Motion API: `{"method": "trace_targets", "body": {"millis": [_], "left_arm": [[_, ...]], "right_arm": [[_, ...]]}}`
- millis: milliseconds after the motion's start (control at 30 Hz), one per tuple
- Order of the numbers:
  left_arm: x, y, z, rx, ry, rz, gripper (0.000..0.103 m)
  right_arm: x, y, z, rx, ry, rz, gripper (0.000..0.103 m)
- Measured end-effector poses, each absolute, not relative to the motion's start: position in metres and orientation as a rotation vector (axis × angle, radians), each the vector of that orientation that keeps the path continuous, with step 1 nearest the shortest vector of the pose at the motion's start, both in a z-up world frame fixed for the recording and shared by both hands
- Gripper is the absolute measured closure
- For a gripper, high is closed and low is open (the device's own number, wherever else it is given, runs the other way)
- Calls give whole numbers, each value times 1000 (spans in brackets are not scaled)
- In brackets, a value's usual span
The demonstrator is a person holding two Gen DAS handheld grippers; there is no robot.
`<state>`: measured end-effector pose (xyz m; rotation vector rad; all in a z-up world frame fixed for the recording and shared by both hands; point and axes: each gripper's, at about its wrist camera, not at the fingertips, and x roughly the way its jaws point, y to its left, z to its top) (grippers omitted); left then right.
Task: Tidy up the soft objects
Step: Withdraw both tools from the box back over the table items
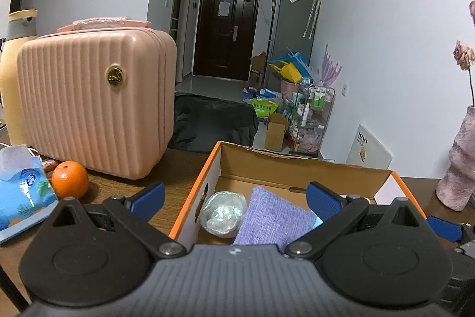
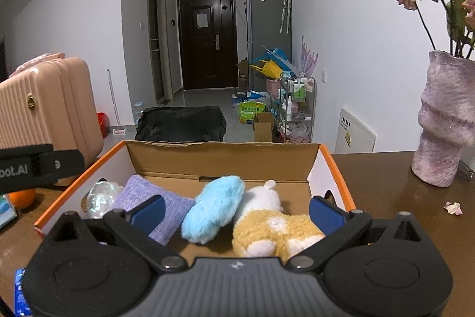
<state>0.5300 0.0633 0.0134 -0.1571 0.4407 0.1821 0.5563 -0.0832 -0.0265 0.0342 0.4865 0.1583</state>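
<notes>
A cardboard box point(image 1: 297, 171) with an orange rim sits on the brown table. It holds a clear-wrapped bundle point(image 1: 222, 213) and a folded purple cloth point(image 1: 273, 219). My left gripper point(image 1: 236, 199) hovers open over the box's left half, nothing between its blue pads. In the right wrist view the same box point(image 2: 222, 159) also shows a light blue plush point(image 2: 213, 207) and a yellow and white plush dog point(image 2: 267, 228) lying beside the purple cloth point(image 2: 154, 198). My right gripper point(image 2: 236, 213) is open above the two plush toys, touching neither.
A pink ribbed suitcase point(image 1: 95, 103) stands left of the box, with an orange point(image 1: 69, 178) and a blue tissue pack point(image 1: 20, 192) in front. A pink vase point(image 2: 445, 121) with dried roses stands at the right; a petal point(image 2: 452, 207) lies near it.
</notes>
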Motion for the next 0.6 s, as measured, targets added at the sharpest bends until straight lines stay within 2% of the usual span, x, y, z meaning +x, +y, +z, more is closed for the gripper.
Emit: {"method": "trace_targets", "body": {"millis": [600], "left_arm": [[468,62,18,-130,403,154,0]], "right_arm": [[497,-97,-23,16,453,163,0]]}}
